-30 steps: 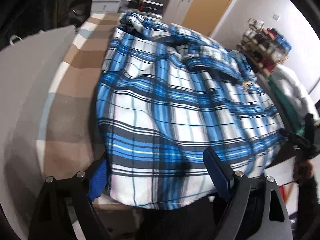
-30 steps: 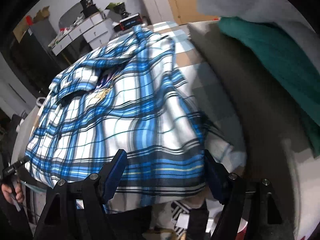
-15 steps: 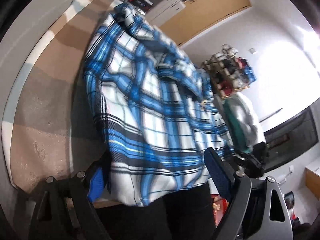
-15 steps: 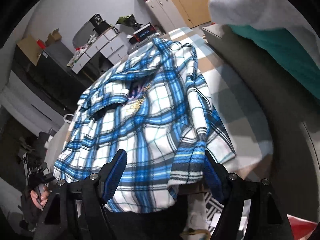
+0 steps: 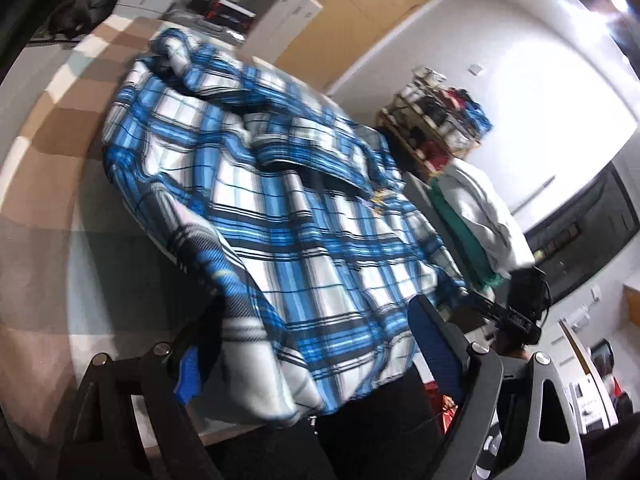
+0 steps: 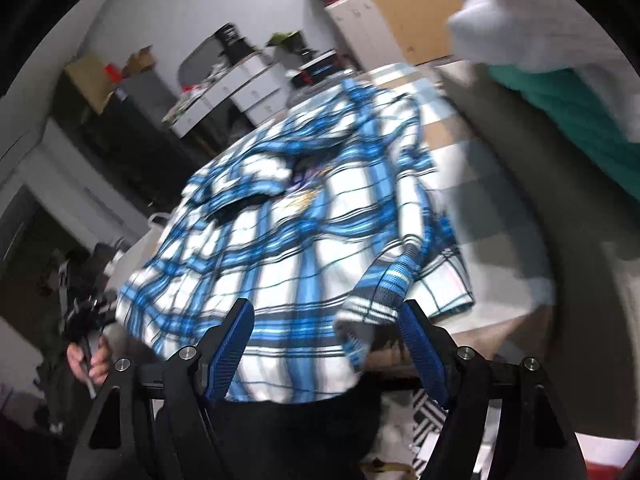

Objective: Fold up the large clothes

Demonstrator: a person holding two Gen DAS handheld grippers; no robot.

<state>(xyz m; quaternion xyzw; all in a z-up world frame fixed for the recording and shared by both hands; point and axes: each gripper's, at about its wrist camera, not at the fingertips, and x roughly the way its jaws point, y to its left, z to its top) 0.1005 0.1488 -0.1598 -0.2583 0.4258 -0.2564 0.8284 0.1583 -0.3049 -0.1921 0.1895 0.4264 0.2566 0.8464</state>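
A large blue, white and black plaid shirt [image 5: 288,216] lies spread on a brown and beige checked table [image 5: 60,128], its near hem hanging over the front edge. It also shows in the right wrist view [image 6: 304,224]. My left gripper [image 5: 312,344] is open, its blue pads either side of the shirt's near left hem. My right gripper [image 6: 328,340] is open at the near right hem, where a corner of cloth is folded up between the pads. The right gripper also shows in the left wrist view [image 5: 516,312], and the left gripper in the right wrist view [image 6: 84,312].
A pile of white and green cloth [image 5: 472,216] lies at the table's right side, and it shows in the right wrist view [image 6: 560,92]. White drawers and boxes [image 6: 240,88] stand behind the table. A shelf of bottles [image 5: 440,120] is by the wall.
Both grippers have tilted and lifted away from the table's front edge. The shirt's near hem has shifted and bunched, with the right corner now turned up.
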